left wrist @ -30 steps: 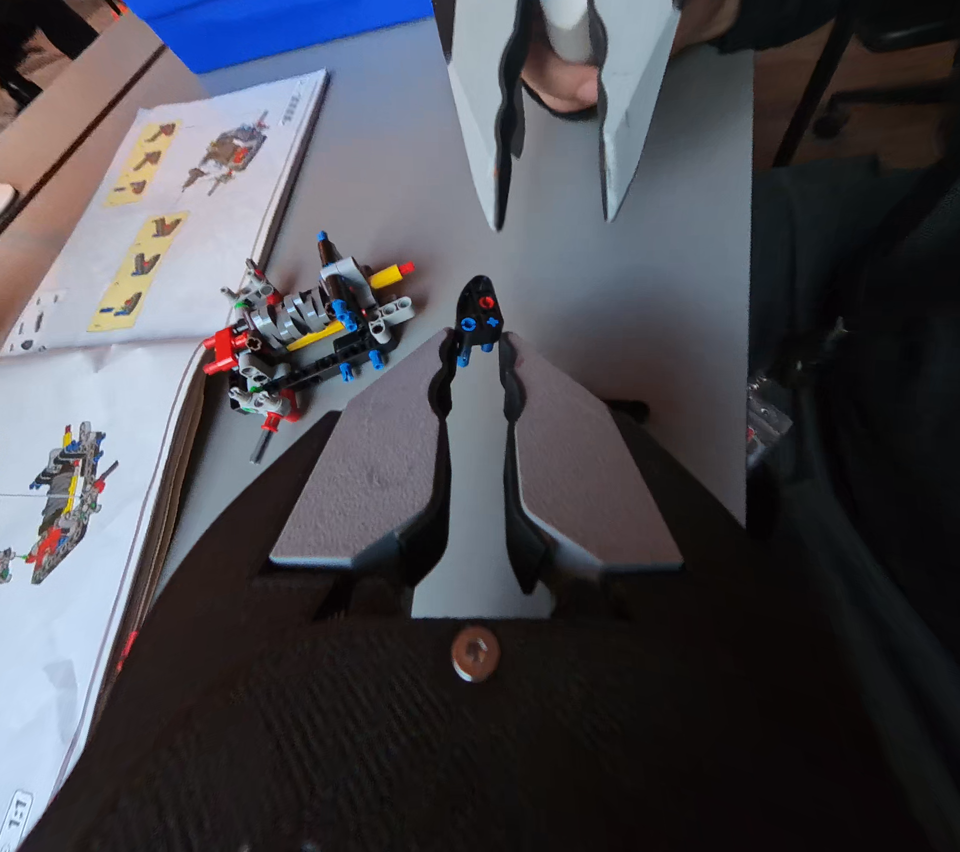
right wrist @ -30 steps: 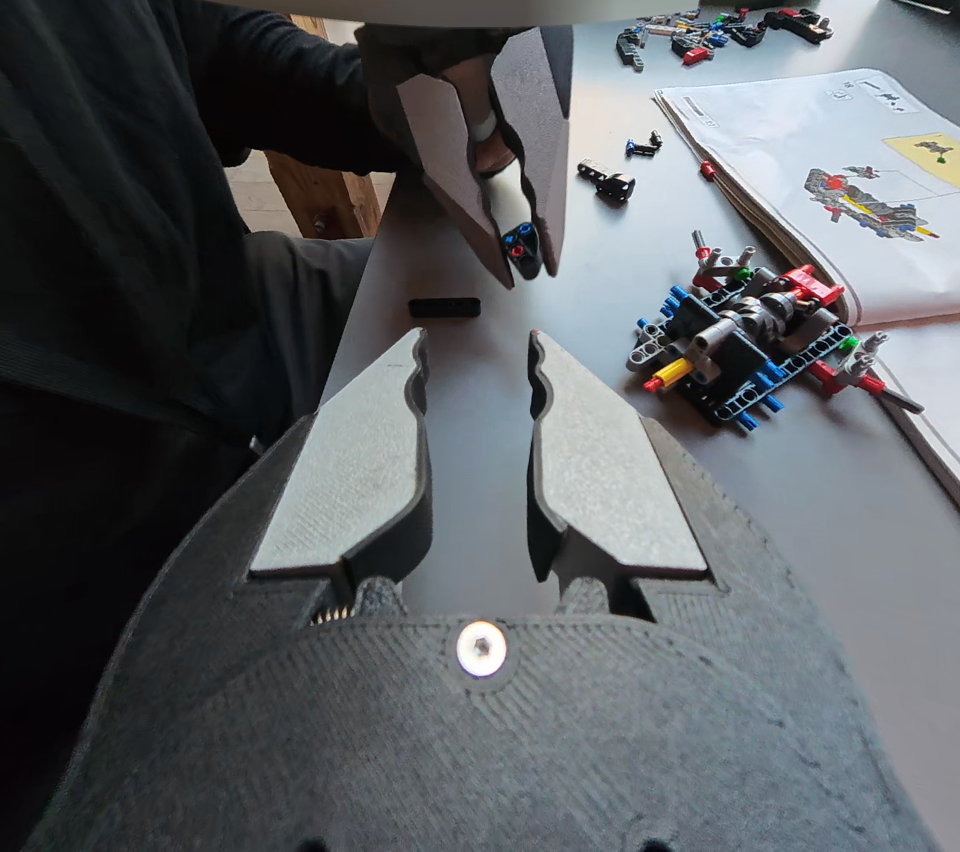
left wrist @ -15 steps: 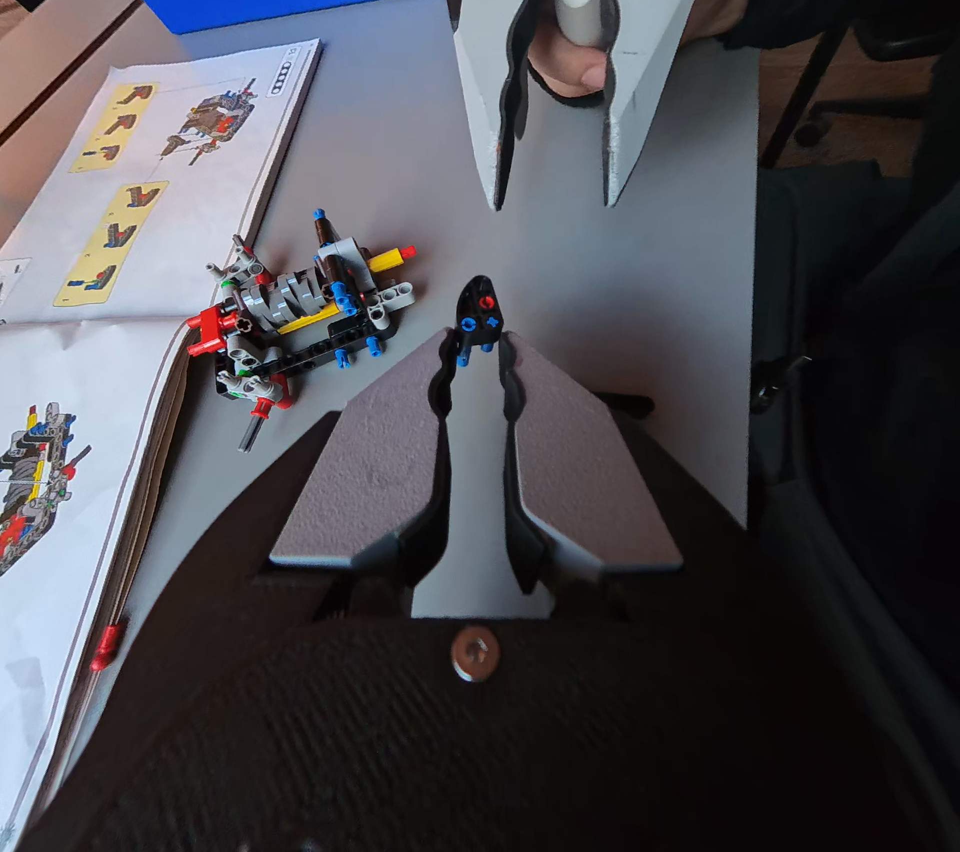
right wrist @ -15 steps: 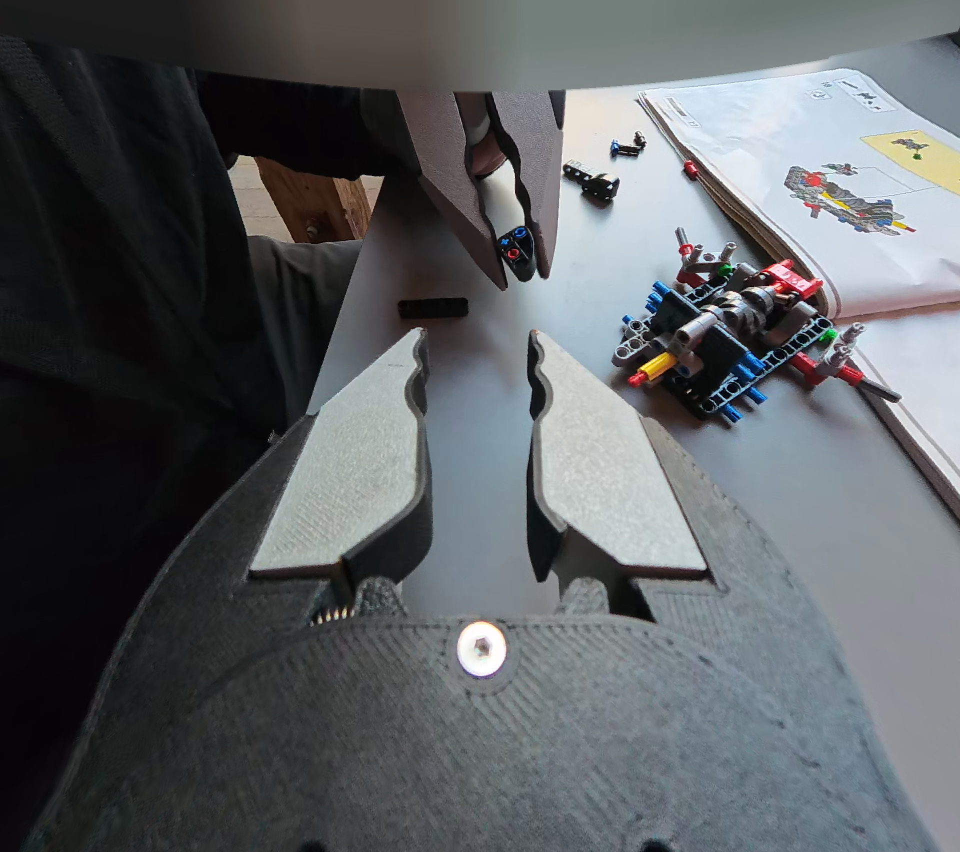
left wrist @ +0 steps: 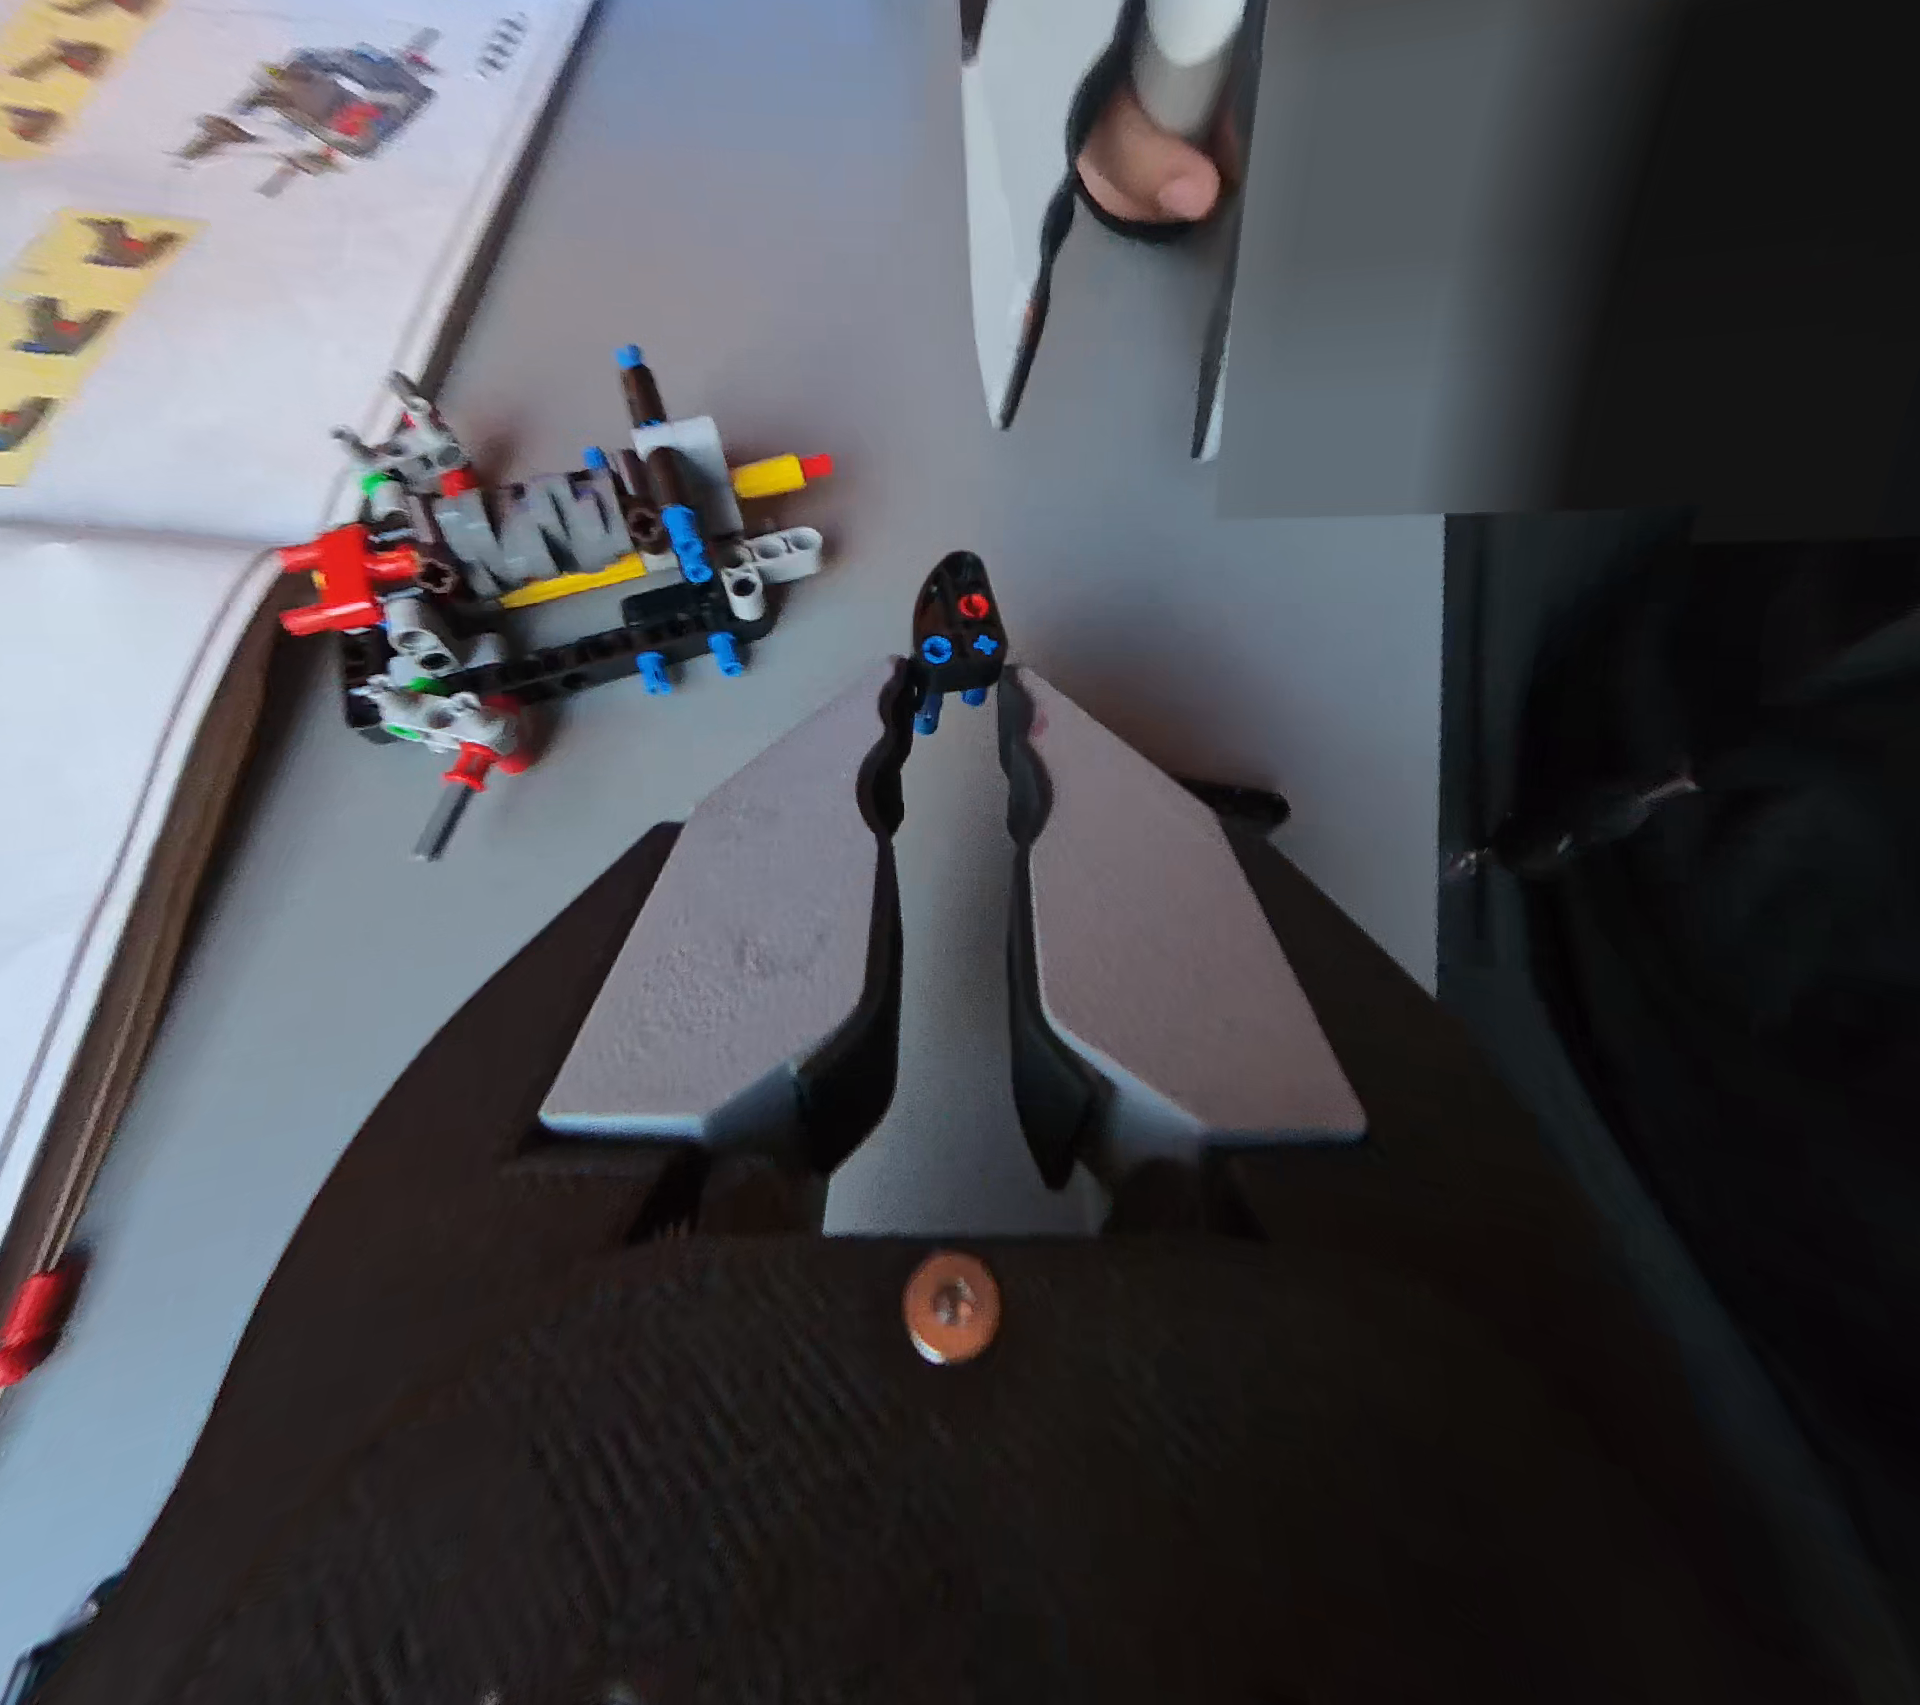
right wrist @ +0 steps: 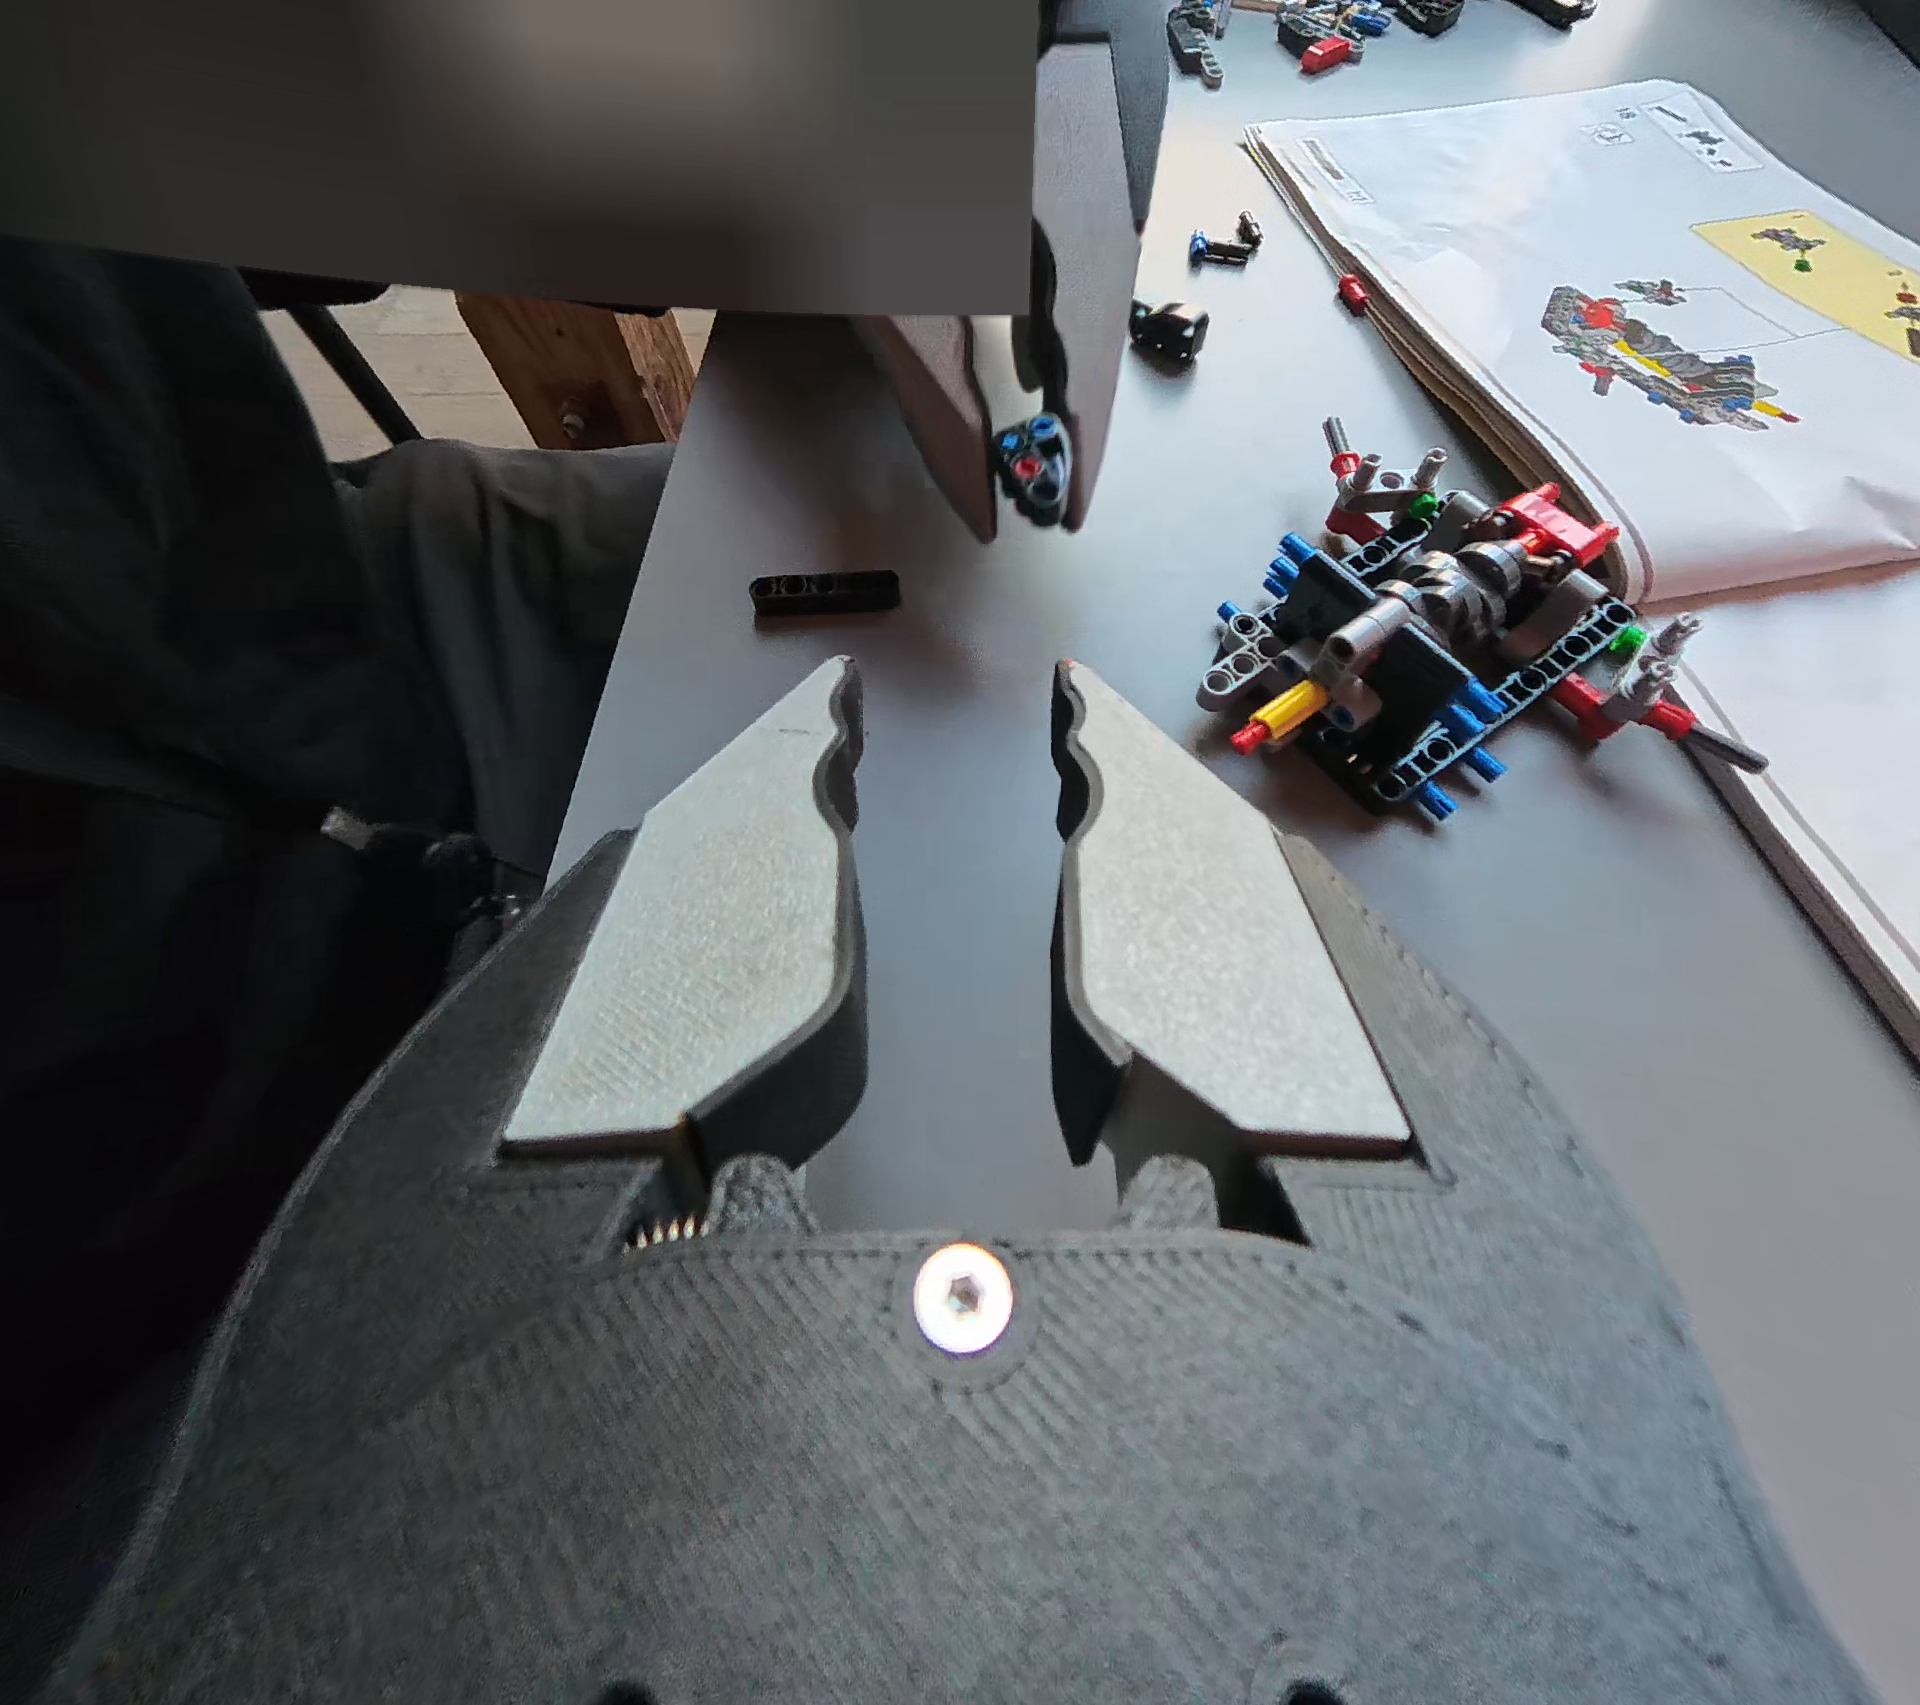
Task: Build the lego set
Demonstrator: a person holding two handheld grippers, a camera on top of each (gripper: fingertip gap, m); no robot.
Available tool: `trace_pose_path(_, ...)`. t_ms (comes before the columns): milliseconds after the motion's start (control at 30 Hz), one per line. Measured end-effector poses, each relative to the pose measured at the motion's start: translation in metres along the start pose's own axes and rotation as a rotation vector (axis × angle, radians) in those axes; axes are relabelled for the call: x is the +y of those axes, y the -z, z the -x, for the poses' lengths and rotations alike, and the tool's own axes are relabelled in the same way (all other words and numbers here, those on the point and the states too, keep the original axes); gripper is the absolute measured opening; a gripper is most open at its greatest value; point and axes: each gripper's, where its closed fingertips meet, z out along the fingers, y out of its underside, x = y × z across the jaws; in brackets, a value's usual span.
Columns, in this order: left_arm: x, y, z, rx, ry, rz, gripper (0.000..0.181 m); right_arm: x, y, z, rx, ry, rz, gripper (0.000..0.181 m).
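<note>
Left wrist view had my left gripper [left wrist: 954,681] pinching the small black piece [left wrist: 958,621] at its tips, chassis [left wrist: 561,585] at 10 o'clock. Right gripper [right wrist: 954,691] sat wide, empty. Thin tip grip, so I figured pushing could've twisted it loose.

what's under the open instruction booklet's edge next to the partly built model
The white open instruction booklet lies on the grey table. A dark grey axle of the multicoloured part-built model lies beside its edge. Anything beneath the pages is covered.
</note>
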Motion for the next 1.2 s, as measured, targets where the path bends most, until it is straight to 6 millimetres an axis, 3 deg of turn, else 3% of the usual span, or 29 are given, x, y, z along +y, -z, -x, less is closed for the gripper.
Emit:
trace_pose_path(267, 0.008, -0.009, -0.02, 0.063, -0.086, 0.072, 0.013, -0.026, -0.024, 0.0, -0.027, 0.069, -0.051, 0.028)
trace_pose_path(500, 0.005, -0.008, -0.028, 0.085, -0.124, 0.051, 0.013, -0.019, -0.041, 0.007, -0.07, 0.146, 0.025, 0.02)
trace_pose_path(967, 0.006, -0.008, -0.029, 0.091, -0.123, 0.057, 0.013, -0.016, -0.044, 0.009, -0.057, 0.175, 0.04, 0.018)
trace_pose_path(1200, 0.002, -0.007, -0.026, 0.073, -0.113, 0.034, 0.013, -0.022, -0.04, 0.008, -0.081, 0.104, 0.0, 0.013)
